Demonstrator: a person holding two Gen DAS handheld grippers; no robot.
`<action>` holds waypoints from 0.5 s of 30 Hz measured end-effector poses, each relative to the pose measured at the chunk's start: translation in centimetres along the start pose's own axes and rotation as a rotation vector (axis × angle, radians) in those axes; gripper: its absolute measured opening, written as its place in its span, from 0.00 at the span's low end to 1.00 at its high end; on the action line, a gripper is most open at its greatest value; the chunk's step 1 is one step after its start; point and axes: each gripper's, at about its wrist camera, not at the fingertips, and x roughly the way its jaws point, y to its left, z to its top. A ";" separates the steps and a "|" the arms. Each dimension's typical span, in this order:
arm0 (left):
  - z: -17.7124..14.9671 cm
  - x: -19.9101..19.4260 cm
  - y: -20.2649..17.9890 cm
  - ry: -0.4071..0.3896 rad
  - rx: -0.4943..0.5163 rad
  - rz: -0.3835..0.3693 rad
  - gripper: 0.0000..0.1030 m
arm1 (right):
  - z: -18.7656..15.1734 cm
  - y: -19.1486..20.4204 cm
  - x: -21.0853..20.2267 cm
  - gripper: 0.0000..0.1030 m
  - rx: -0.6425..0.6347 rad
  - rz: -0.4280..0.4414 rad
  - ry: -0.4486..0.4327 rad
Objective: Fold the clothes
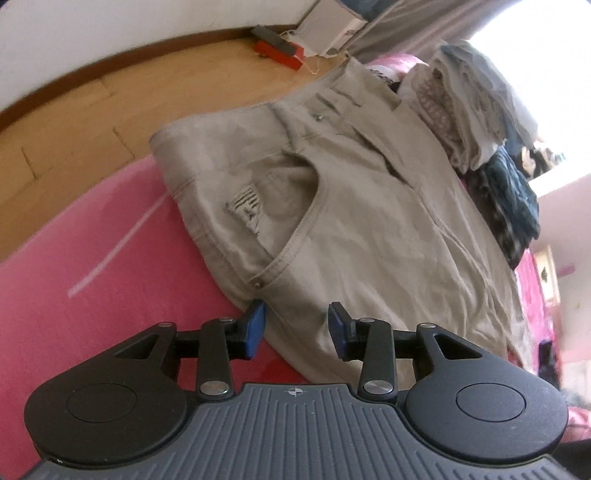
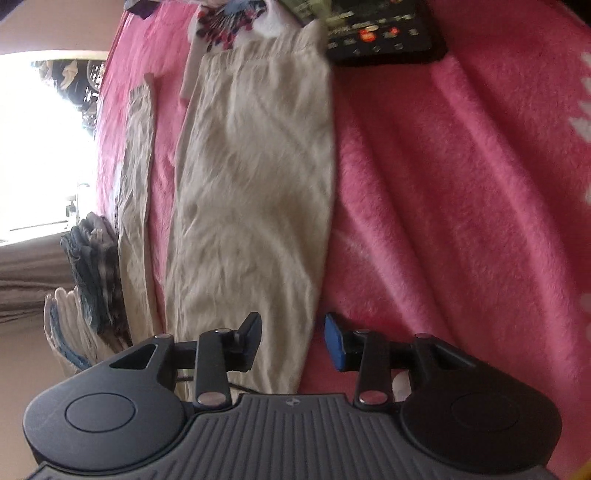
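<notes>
Beige trousers (image 1: 351, 192) lie flat on a pink blanket (image 1: 92, 295), waist and front pocket toward me in the left wrist view. My left gripper (image 1: 297, 328) hovers at the trousers' near side edge below the pocket rivet, its blue pads apart and pressing on nothing. In the right wrist view one trouser leg (image 2: 255, 184) runs away from me and the other leg (image 2: 138, 184) lies to its left. Above the near end of the wider leg is my right gripper (image 2: 291, 341), open, with cloth under the gap but not pinched.
A stack of folded clothes (image 1: 472, 110) sits beyond the trousers, seen also as the stack of folded clothes (image 2: 92, 280) at left. A black device with buttons (image 2: 380, 33) and a patterned garment (image 2: 229, 26) lie past the leg hems. Wooden floor (image 1: 92, 110) borders the bed.
</notes>
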 end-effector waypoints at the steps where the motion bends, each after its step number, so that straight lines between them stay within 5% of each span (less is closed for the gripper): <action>1: -0.2 0.0 0.4 -0.001 -0.022 -0.013 0.36 | 0.1 -0.1 0.0 0.40 0.007 0.003 0.001; 8: -1.7 -0.7 3.1 0.032 -0.148 -0.109 0.36 | 0.2 -0.1 0.2 0.41 0.000 0.008 0.010; 15: -1.8 0.8 5.0 -0.066 -0.354 -0.236 0.36 | 0.3 -0.2 0.0 0.42 0.001 0.019 0.005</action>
